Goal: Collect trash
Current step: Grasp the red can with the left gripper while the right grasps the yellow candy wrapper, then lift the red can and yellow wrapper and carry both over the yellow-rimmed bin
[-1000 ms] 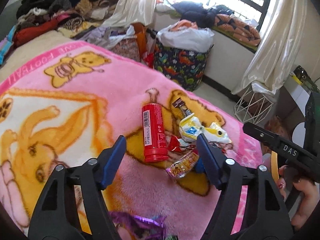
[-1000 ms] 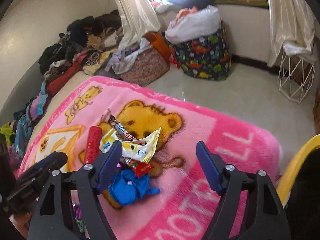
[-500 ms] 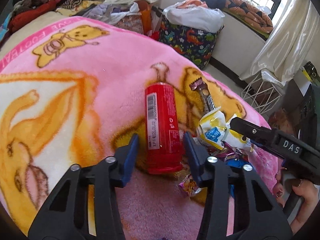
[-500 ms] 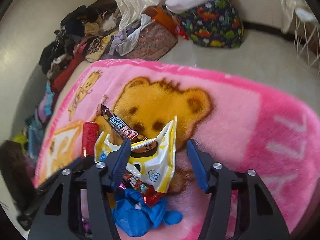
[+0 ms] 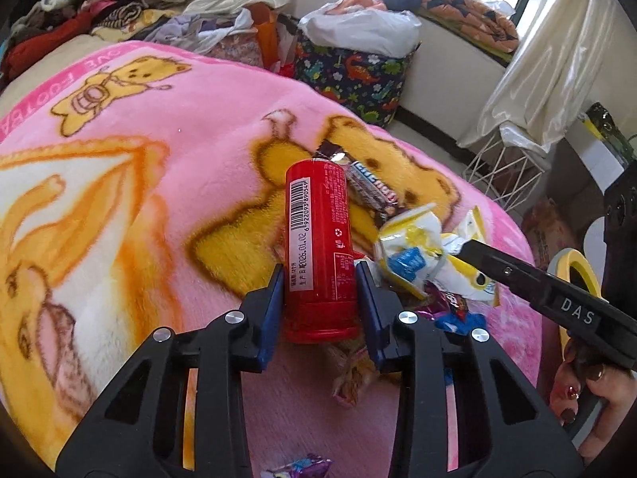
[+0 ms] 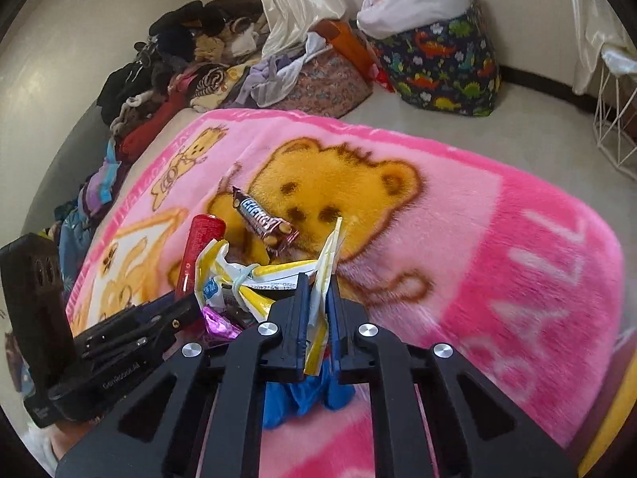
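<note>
The left gripper is closing around the red can – the right gripper, just beside the can, pinches the yellow-white wrapper.

My left tool is a black plastic frame with triangular cut-outs, four round silver screws across its arms, and dark blue pads on the inner faces of its two fingers. My right tool is built the same: black frame, silver screws, blue pads. From the left camera its black finger bears white "DAS" lettering. The hand under it wears dark red nail polish with small gems.
</note>
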`<state>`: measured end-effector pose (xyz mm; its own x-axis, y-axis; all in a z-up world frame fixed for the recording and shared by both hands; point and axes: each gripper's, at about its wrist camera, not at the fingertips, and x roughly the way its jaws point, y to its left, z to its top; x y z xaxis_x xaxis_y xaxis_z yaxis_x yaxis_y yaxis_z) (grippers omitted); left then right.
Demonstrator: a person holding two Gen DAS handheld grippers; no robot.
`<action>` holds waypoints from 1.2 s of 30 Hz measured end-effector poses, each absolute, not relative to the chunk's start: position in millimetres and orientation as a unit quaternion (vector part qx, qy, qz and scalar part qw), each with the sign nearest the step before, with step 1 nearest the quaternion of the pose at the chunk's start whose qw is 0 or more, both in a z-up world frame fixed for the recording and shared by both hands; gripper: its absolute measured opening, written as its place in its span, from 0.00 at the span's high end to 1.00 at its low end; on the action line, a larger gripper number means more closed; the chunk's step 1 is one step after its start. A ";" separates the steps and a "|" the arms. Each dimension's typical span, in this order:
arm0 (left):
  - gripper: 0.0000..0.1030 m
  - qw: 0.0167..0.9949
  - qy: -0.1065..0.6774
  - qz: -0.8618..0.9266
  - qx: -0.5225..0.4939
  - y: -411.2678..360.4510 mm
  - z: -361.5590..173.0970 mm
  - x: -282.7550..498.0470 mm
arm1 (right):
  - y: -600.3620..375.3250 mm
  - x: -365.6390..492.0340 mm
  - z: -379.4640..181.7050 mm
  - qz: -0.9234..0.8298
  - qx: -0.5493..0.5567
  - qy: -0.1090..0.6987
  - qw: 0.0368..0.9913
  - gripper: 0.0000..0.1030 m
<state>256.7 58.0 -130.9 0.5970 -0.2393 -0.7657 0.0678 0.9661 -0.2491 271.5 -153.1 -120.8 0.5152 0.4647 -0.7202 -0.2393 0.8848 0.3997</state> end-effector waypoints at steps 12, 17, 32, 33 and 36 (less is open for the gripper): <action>0.73 0.904 0.399 -0.117 -0.099 40.5 -98.4 218.1 | -192.2 211.0 -99.6 0.177 0.132 0.414 0.883 0.92; 0.73 0.909 0.382 -0.129 -0.103 35.8 -85.7 198.5 | -205.9 193.2 -89.3 0.164 0.134 0.399 0.892 0.93; 0.73 0.920 0.352 -0.138 -0.101 30.8 -61.1 155.1 | -212.2 156.9 -67.8 0.170 0.125 0.374 0.903 0.93; 0.73 0.921 0.350 -0.139 -0.101 30.6 -59.6 152.3 | -212.8 154.4 -66.0 0.170 0.125 0.372 0.904 0.93; 0.73 0.923 0.345 -0.142 -0.099 29.0 -56.1 145.1 | -217.4 147.9 -63.7 0.171 0.124 0.367 0.906 0.93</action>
